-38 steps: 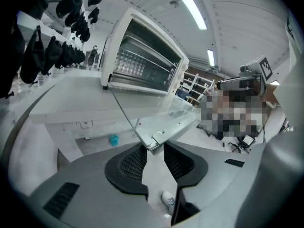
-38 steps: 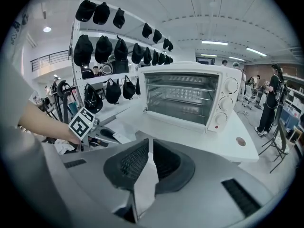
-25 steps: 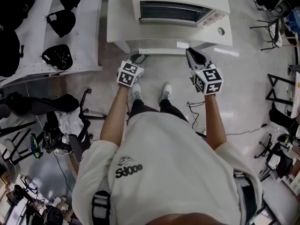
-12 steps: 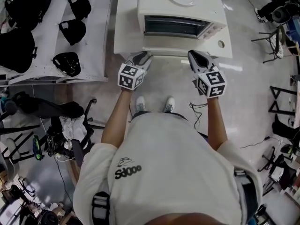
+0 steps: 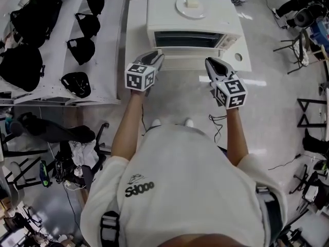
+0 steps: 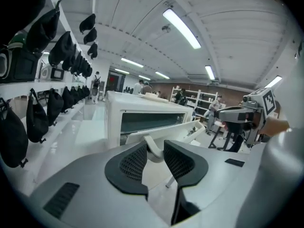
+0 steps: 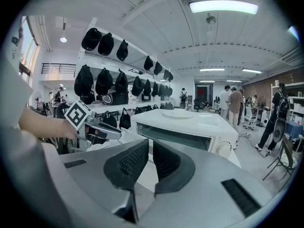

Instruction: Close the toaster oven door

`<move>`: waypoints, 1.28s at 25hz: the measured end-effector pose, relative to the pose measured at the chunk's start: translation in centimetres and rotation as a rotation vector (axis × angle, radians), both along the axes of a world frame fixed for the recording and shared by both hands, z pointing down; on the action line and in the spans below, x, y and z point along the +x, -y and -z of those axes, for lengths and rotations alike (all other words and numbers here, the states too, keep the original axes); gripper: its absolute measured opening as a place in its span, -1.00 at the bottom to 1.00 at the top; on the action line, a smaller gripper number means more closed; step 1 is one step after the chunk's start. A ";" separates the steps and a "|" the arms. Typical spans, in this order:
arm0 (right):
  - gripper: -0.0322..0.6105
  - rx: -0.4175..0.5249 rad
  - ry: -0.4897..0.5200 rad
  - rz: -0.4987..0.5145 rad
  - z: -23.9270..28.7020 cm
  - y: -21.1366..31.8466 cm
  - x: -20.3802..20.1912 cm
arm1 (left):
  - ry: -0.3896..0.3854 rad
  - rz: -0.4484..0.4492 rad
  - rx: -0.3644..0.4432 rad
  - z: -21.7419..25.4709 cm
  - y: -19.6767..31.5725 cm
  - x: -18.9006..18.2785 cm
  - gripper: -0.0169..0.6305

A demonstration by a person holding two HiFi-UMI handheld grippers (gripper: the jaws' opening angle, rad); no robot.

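A white toaster oven stands on a white table, and its glass door hangs partly open toward me. My left gripper is at the door's left front corner. In the left gripper view the curved end of the door handle shows in the gap between the jaws of the left gripper; they are closing and I see no pad pressing on it. My right gripper hovers off the door's right corner. The jaws of the right gripper stand a narrow slit apart with nothing between them.
A white plate with a small pale item lies on the oven's top. Shelves of black bags run along the left. Stands and cables sit on the floor at the right. People stand far off in the room.
Both grippers have moved forward to the oven. The left one has risen from below the table's edge to the door's left corner. The oven door now looks less lowered.
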State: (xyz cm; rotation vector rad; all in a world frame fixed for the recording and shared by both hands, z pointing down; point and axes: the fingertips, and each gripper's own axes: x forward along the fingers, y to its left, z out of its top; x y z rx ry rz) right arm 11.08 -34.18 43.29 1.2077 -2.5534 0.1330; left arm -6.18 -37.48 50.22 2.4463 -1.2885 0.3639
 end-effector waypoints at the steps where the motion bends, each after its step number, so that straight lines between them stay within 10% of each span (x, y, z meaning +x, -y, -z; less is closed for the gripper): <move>1: -0.87 0.003 0.002 -0.006 0.2 0.2 0.2 | -0.005 0.000 0.002 0.4 0.6 -0.1 -0.57; 32: -0.87 0.094 0.028 -0.113 5.5 0.5 4.6 | 0.016 0.091 0.186 7.0 4.4 -1.3 -0.66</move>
